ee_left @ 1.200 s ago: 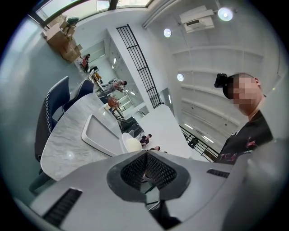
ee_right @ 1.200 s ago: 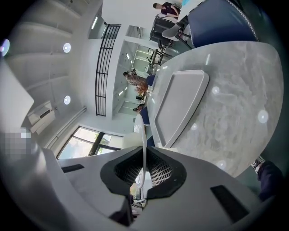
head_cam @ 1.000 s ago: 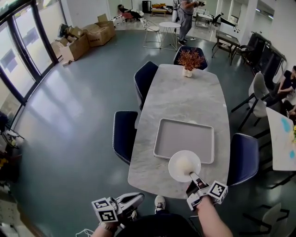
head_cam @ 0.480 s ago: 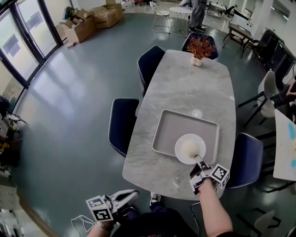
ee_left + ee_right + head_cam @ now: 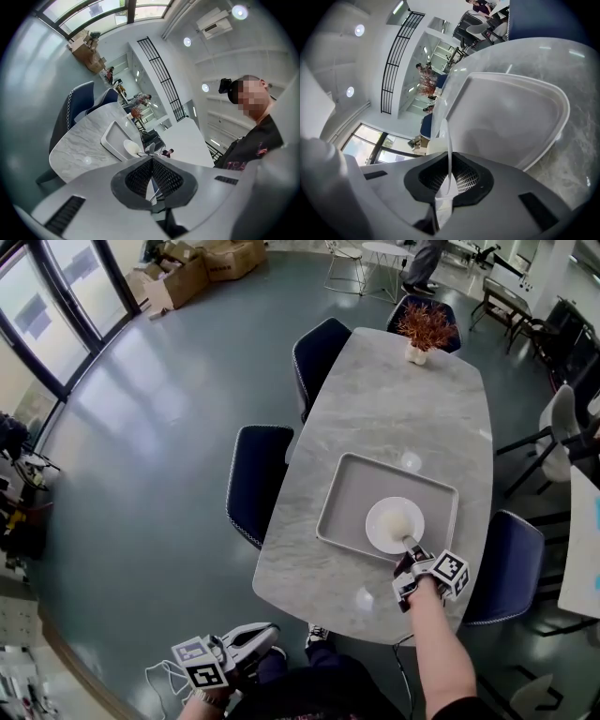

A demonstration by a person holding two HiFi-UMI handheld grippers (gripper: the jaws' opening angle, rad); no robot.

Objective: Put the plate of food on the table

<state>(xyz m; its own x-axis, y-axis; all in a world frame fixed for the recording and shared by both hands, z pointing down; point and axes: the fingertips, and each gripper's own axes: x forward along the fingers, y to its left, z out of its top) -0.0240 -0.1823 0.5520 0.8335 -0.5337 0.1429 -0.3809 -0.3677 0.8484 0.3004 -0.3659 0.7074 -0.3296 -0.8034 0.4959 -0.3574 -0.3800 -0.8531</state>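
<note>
A white plate [image 5: 395, 525] with a pale mound of food hangs over the grey tray [image 5: 352, 486] on the marble table [image 5: 394, 409]. My right gripper [image 5: 411, 552] is shut on the plate's near rim; in the right gripper view the rim [image 5: 449, 154] stands thin between the pads, above the tray [image 5: 511, 117]. Whether the plate touches the tray I cannot tell. My left gripper [image 5: 267, 632] hangs low at the bottom left, off the table, with its jaws together and nothing in them. In the left gripper view [image 5: 152, 166] the table [image 5: 84, 140] lies far ahead.
Dark blue chairs [image 5: 257, 479] stand along the table's left side and one [image 5: 511, 568] at the right. A vase of dried reddish plants [image 5: 424, 334] sits at the far end. Cardboard boxes [image 5: 192, 263] lie on the floor at the back left.
The right gripper has carried the plate from the table's near edge farther in, over the tray. The view has moved forward; the left gripper stays low.
</note>
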